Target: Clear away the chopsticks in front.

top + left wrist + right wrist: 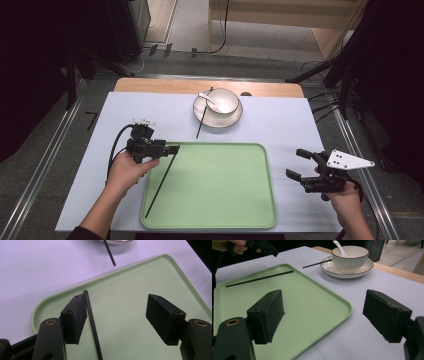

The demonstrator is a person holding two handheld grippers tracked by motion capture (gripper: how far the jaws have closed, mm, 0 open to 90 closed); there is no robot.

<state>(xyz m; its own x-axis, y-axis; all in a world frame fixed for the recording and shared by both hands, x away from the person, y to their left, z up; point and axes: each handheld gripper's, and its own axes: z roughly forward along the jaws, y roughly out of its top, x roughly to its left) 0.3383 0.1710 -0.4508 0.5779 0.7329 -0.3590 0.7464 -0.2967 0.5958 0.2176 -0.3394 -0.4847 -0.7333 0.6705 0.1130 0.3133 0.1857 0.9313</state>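
Observation:
A black chopstick (161, 183) lies slanted in the left part of the green tray (225, 195). My left gripper (173, 149) is open over the tray's far left corner. In the left gripper view the chopstick (92, 320) runs close along the inner face of the left jaw, and the tray (130, 287) lies under both jaws. A second black chopstick (203, 116) leans on a white plate (236, 116) with its tip on the table. My right gripper (297, 163) is open and empty, right of the tray (312, 297), and its jaws point at it.
On the plate (364, 268) stands a white bowl (224, 102) with a white spoon (205, 97) in it. A pale sheet (280, 122) covers the table, with a wooden strip (165, 86) at the far edge. Cables trail from both grippers.

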